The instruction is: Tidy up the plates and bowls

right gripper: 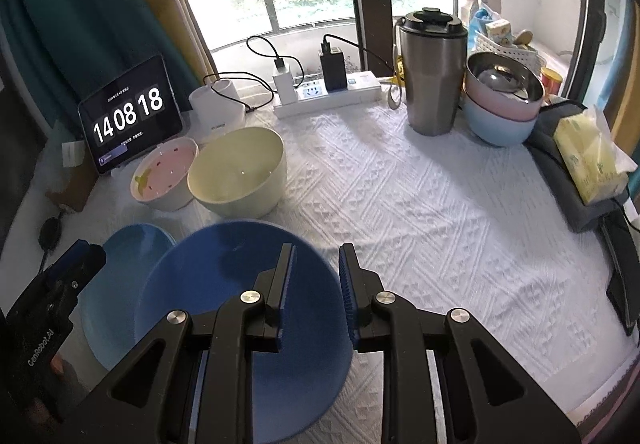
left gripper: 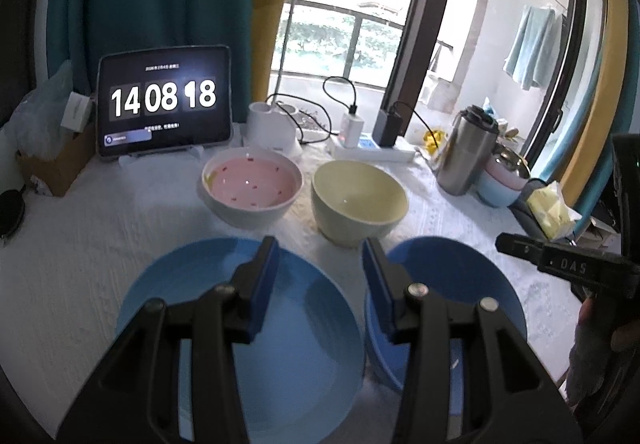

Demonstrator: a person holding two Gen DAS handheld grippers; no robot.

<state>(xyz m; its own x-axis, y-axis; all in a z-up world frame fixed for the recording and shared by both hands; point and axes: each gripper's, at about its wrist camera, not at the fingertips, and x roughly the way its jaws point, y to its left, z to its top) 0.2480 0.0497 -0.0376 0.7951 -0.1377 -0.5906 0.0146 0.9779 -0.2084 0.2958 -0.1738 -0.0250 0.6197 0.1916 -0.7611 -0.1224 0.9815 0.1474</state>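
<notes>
My left gripper (left gripper: pixel 320 252) hangs with its fingers apart and nothing between them, over the gap between the light blue plate (left gripper: pixel 224 328) and the dark blue bowl (left gripper: pixel 472 288). My right gripper (right gripper: pixel 316 256) is also parted and grips nothing, poised above the dark blue bowl's right rim. Both sit flat on the worktop (right gripper: pixel 440 204), mouths up; being round, they show no long axis. Behind them the pink bowl (left gripper: pixel 252 184) and yellow bowl (left gripper: pixel 360 196) stand upright, side by side.
</notes>
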